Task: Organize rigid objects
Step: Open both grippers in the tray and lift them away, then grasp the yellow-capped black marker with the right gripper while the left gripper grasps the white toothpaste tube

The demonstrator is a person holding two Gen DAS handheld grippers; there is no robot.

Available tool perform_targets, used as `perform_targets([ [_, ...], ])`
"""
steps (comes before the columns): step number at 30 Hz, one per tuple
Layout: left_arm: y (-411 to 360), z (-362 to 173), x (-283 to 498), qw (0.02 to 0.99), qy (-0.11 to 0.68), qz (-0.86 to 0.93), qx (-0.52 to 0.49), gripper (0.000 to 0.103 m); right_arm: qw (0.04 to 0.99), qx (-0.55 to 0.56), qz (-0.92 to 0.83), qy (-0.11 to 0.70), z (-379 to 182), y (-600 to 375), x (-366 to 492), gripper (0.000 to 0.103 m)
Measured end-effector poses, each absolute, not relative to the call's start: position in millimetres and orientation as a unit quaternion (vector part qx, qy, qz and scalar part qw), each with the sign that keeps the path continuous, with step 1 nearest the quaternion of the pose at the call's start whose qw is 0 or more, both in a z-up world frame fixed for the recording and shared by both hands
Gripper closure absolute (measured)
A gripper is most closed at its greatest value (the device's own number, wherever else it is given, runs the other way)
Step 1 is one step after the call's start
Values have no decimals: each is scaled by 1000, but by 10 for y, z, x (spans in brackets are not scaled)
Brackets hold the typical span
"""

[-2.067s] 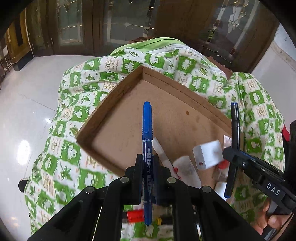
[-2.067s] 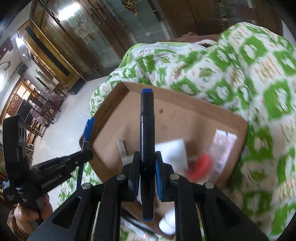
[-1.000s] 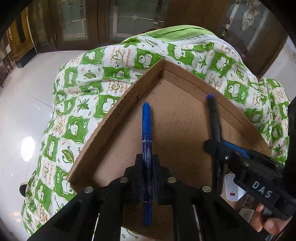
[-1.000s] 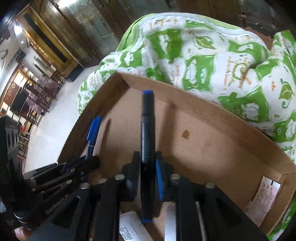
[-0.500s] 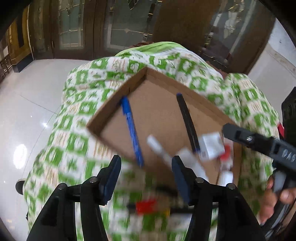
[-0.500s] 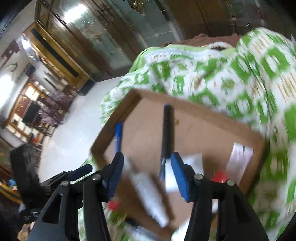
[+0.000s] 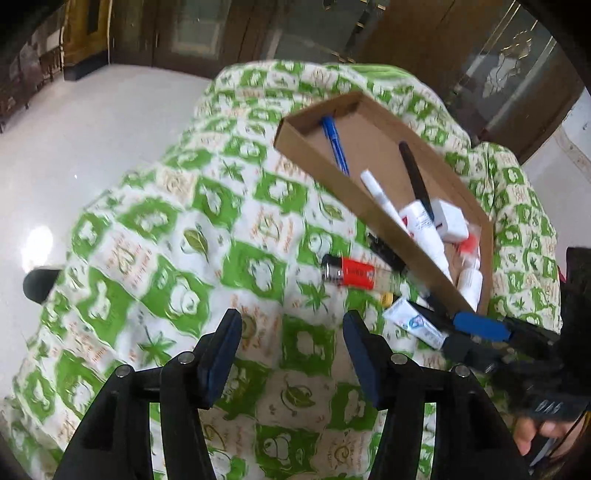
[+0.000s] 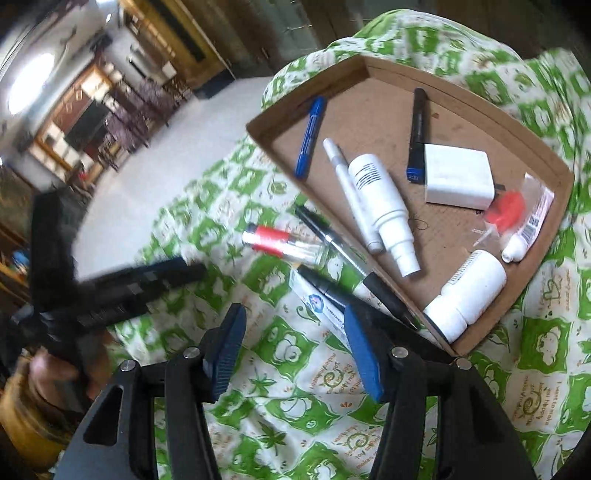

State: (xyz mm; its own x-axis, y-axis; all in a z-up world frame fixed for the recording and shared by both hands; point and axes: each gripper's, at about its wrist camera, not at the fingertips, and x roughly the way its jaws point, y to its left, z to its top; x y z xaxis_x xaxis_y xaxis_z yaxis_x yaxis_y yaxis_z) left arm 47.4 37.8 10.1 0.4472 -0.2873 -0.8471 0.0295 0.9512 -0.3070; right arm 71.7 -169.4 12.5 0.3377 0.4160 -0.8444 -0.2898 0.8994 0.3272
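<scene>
A shallow cardboard box (image 8: 498,110) (image 7: 314,158) lies on a green-and-white quilt. Inside it are a blue marker (image 8: 310,136) (image 7: 334,142), a black marker (image 8: 417,133) (image 7: 415,177), a white pen (image 8: 347,188), a white spray bottle (image 8: 384,206), a white charger block (image 8: 458,181) and a white bottle (image 8: 469,291). On the quilt beside the box lie a red lighter (image 8: 275,240) (image 7: 349,273), a black pen (image 8: 351,266) and a small tube (image 7: 413,323). My left gripper (image 7: 291,339) is open and empty over the quilt. My right gripper (image 8: 293,339) is open and empty near the box's front edge.
A glossy white floor (image 7: 74,147) lies beyond the quilt's left edge. Dark wooden doors and cabinets (image 7: 221,33) stand at the back. A hand (image 7: 539,439) holds the right gripper at the lower right of the left wrist view.
Both grippers opened and dropped their markers into the box. Both have since pulled back from the box, out over the quilt.
</scene>
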Motion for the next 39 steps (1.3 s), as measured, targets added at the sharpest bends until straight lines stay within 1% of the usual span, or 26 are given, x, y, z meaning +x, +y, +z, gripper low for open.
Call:
perform_targets([
  [6,316,-20,495,832,535,-94,-113,43,818,-29,150,555,-92,-1596,690,48],
  [9,350,-29,484,830,537,-95,-118,43,822,-105,101,551,-245,-1517,734,48],
  [10,357,-32,489,829,537,-94,-119,43,820,-123,97,551,-296,-1469,746,46],
  [11,357,-34,495,829,538,-94,-120,43,818,-147,93,548,-344,-1413,754,42],
  [12,358,-41,500,828,540,-93,-120,43,810,-172,88,553,-431,-1354,772,41],
  [14,360,-46,502,828,540,-92,-119,43,809,-183,85,552,-477,-1325,799,40],
  [15,359,-45,500,828,540,-91,-117,43,808,-164,91,558,-469,-1371,828,41],
  [16,363,-43,498,828,540,-91,-117,43,809,-142,93,563,-452,-1430,858,46],
  [17,362,-43,497,829,540,-91,-116,43,810,-115,93,568,-431,-1511,888,53],
  [19,349,-45,494,829,540,-90,-113,43,809,-25,99,579,-378,-1732,960,59],
  [20,342,-48,494,829,540,-90,-111,43,803,34,114,584,-361,-1848,983,66],
  [21,333,-51,494,829,541,-89,-109,43,789,102,142,588,-363,-1951,1000,69],
  [23,321,-56,494,829,542,-88,-107,43,750,206,208,593,-406,-2024,1008,70],
  [25,317,-54,491,829,542,-87,-105,43,709,264,261,599,-464,-1973,1015,70],
  [26,317,-52,488,830,541,-87,-105,43,701,273,278,597,-458,-1925,1012,67],
  [28,313,-49,480,830,541,-87,-103,43,722,244,273,586,-381,-1894,1017,62],
  [29,316,-49,480,830,541,-88,-102,43,735,226,265,582,-354,-1902,1013,62],
  [32,286,-54,472,829,542,-91,-100,43,733,234,251,587,-382,-1986,972,62],
  [34,278,-56,472,829,543,-92,-96,43,743,218,240,585,-350,-1998,931,62],
  [36,281,-56,471,829,543,-93,-96,43,754,191,234,583,-322,-1964,934,62],
  [37,277,-55,470,829,543,-92,-96,43,756,178,232,585,-299,-1898,927,64],
  [38,278,-55,471,829,543,-93,-96,43,758,162,230,589,-311,-1828,929,69],
  [39,279,-55,471,829,543,-93,-96,43,761,136,226,593,-327,-1756,911,71],
])
